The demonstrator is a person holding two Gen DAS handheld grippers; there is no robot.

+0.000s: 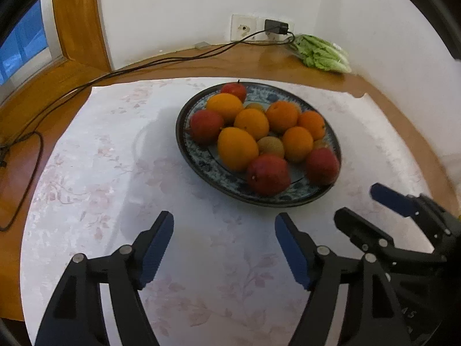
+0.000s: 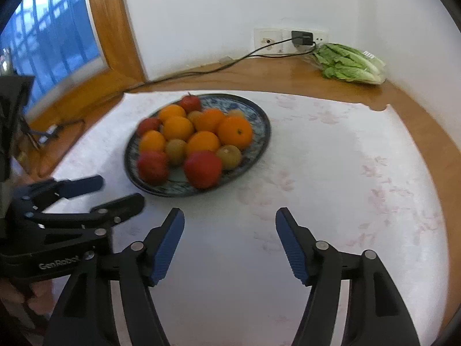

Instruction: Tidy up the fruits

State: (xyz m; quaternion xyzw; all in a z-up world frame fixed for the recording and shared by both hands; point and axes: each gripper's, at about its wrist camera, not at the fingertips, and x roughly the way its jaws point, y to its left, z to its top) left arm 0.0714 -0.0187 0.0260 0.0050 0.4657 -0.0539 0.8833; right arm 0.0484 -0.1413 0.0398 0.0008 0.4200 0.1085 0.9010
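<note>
A blue patterned plate (image 1: 201, 161) (image 2: 259, 121) sits on a white floral cloth and holds several oranges (image 1: 236, 148) (image 2: 234, 132), red apples (image 1: 268, 174) (image 2: 202, 168) and brownish kiwis (image 1: 270, 146) (image 2: 229, 157). My left gripper (image 1: 224, 230) is open and empty, hovering above the cloth in front of the plate. It shows in the right wrist view (image 2: 122, 190) at the left. My right gripper (image 2: 230, 227) is open and empty, in front of and to the right of the plate. It shows in the left wrist view (image 1: 363, 201) at the right.
A bagged lettuce (image 1: 322, 53) (image 2: 348, 63) lies at the back right of the wooden table. A black cable (image 1: 173, 59) (image 2: 230, 65) runs from a wall plug (image 1: 276, 26) along the back and left. A window (image 2: 49, 46) is at the left.
</note>
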